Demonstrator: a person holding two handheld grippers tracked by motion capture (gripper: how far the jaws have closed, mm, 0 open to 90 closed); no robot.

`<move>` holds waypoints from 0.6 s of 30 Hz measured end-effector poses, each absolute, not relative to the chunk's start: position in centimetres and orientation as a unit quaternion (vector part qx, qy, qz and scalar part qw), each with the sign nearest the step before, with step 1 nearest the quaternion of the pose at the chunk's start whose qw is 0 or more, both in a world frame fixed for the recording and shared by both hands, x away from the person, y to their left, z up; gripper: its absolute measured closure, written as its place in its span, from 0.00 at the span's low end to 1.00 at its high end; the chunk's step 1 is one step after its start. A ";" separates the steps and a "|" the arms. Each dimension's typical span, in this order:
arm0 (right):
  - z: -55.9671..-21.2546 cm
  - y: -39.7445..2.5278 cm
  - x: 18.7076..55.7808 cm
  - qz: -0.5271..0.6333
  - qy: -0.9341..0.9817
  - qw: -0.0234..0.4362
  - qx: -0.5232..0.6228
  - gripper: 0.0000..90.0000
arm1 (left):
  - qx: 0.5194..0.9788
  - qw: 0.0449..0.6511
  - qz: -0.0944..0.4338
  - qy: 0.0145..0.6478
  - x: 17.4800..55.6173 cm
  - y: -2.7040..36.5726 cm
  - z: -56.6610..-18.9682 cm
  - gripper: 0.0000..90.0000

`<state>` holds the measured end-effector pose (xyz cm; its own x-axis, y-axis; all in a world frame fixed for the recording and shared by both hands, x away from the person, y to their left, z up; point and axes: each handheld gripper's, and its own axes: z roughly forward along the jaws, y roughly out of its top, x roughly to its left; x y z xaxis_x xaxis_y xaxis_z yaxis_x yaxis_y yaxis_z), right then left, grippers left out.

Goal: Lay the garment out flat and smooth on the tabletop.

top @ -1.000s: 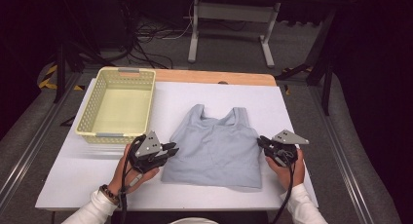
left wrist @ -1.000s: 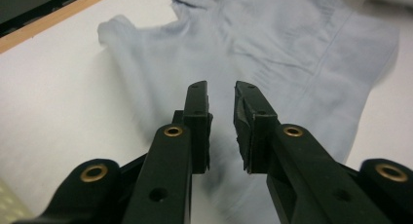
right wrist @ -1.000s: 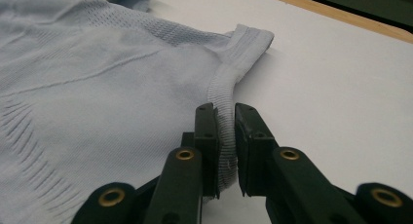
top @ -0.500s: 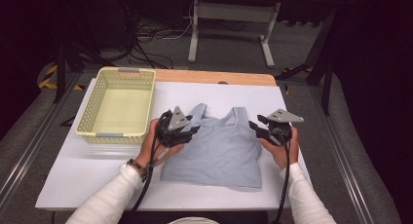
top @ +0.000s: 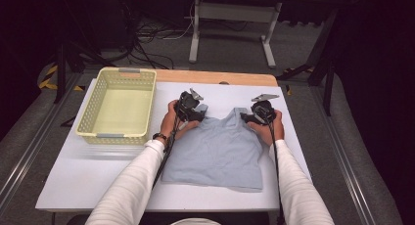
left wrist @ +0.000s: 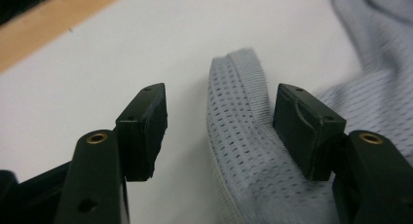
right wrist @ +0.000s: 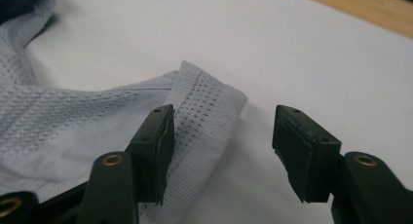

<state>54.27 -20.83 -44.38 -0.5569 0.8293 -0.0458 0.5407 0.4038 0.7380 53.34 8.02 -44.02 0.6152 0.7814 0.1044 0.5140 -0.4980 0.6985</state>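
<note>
A pale blue mesh sleeveless top (top: 215, 149) lies flat on the white tabletop (top: 88, 176), beside a pale yellow perforated plastic basket (top: 98, 132). The left tongs (top: 195, 112) and right tongs (top: 250, 118) stand wide apart, each straddling one shoulder strap (left wrist: 238, 131) at the garment's far end, neither closed on the fabric.

White sleeves; each black hand-held gripper (top: 192, 113) has brass-ringed screw holes.
</note>
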 end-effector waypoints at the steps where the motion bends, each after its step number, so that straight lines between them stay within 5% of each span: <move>1: -44.6 -20.9 54.4 0.352 0.808 0.202 0.427 0.48 | 0.842 0.319 0.197 0.389 53.6 8.1 -44.3 0.44; 6: -45.4 -20.6 55.0 0.356 0.805 0.189 0.435 0.53 | 0.846 0.326 0.157 0.391 54.4 8.6 -45.0 0.56; 12: -45.1 -20.0 55.1 0.356 0.817 0.177 0.417 0.83 | 0.856 0.317 0.156 0.378 54.3 8.1 -44.6 0.86; 15: -44.7 -19.7 54.9 0.353 0.819 0.190 0.410 0.96 | 0.850 0.320 0.179 0.378 54.2 8.0 -43.9 0.91; 18: -43.5 -19.9 54.7 0.372 0.811 0.211 0.400 0.98 | 0.829 0.355 0.189 0.389 54.0 8.7 -42.1 0.91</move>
<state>54.66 -19.86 -43.53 -0.5904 0.8059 -0.0439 0.4924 0.4027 0.7716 53.97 8.65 -42.07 0.6267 0.7784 0.0371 0.5105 -0.4461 0.7351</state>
